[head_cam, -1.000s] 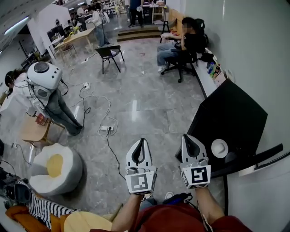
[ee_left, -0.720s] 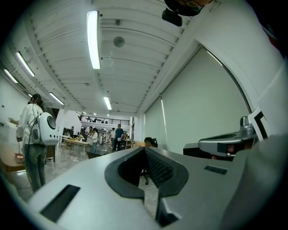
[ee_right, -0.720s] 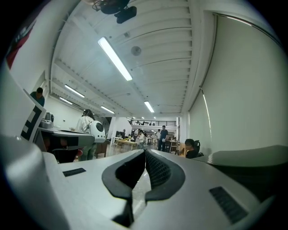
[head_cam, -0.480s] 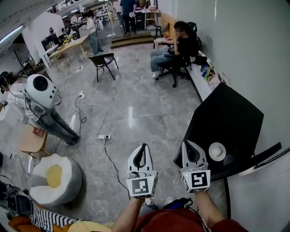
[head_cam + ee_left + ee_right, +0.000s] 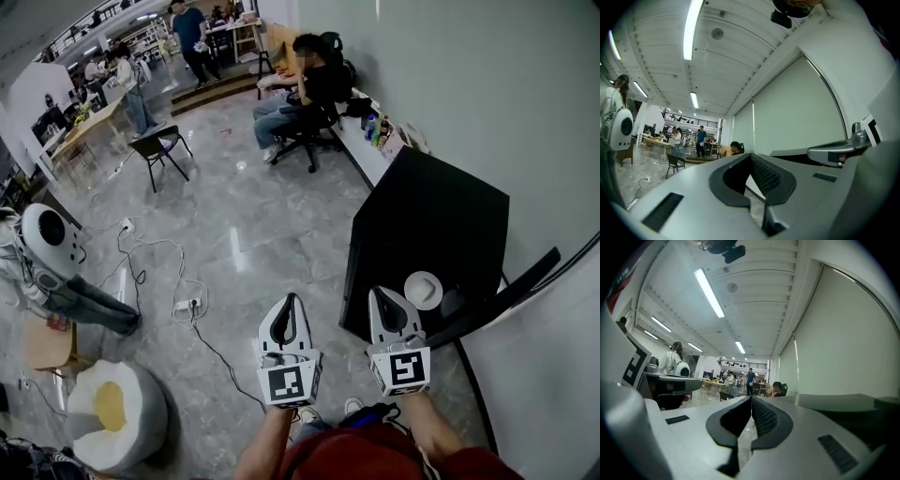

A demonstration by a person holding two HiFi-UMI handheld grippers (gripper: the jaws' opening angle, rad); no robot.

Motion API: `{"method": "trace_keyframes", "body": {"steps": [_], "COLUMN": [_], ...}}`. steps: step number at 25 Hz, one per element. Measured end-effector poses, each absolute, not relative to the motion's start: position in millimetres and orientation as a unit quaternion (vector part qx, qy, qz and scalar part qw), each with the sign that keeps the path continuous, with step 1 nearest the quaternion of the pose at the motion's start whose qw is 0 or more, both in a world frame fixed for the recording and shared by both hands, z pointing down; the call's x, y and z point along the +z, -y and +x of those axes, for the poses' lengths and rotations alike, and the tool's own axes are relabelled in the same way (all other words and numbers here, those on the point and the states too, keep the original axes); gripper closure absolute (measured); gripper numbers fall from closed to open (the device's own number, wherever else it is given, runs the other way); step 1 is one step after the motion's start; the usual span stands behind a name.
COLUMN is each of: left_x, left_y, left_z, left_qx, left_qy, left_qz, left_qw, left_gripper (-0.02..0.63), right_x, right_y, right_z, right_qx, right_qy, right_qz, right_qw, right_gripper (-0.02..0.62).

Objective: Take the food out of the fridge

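Your left tool (image 5: 292,299) and right tool (image 5: 379,293) are pinched closed, empty. The black fridge (image 5: 441,216) sits just ahead of the right tool; square up to its front before spreading that tool.

View swings right, toward the fridge (image 5: 427,225).
Fridge now sits nearer frame centre, just ahead of right gripper (image 5: 380,295); beanbag (image 5: 108,412) and white pack (image 5: 45,240) slide to left edge.

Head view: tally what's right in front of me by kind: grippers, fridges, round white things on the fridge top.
grippers: 2, the left gripper and the right gripper
black fridge: 1
white round object on its top: 1
total: 4
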State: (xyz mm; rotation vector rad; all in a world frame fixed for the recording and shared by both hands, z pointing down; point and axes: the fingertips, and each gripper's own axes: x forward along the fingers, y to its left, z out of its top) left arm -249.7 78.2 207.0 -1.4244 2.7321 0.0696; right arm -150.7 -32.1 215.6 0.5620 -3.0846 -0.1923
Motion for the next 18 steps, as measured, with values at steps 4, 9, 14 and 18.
{"method": "trace_keyframes", "body": {"steps": [4,9,14,18], "left_x": [210,221,230,237], "left_y": [-49,-21,11,32], "left_z": [-236,-215,-200,-179], "left_qx": [0.025,0.017,0.040,0.028], "left_qy": [-0.865,-0.840,-0.816,-0.793], "left_qz": [-0.500,-0.542,-0.576,-0.608], "left_qw": [0.032,0.020,0.024,0.023], "left_gripper": [0.592,0.592,0.592,0.592], "right_x": [224,230,240,248], "right_y": [50,68,89,102], "right_z": [-130,-106,-88,-66], "right_qx": [-0.059,-0.055,-0.051,-0.048], "right_qy": [0.975,0.965,0.954,0.945], "right_qz": [0.215,0.258,0.294,0.323], "right_qw": [0.008,0.018,0.024,0.030], "right_gripper": [0.572,0.572,0.572,0.572]}}
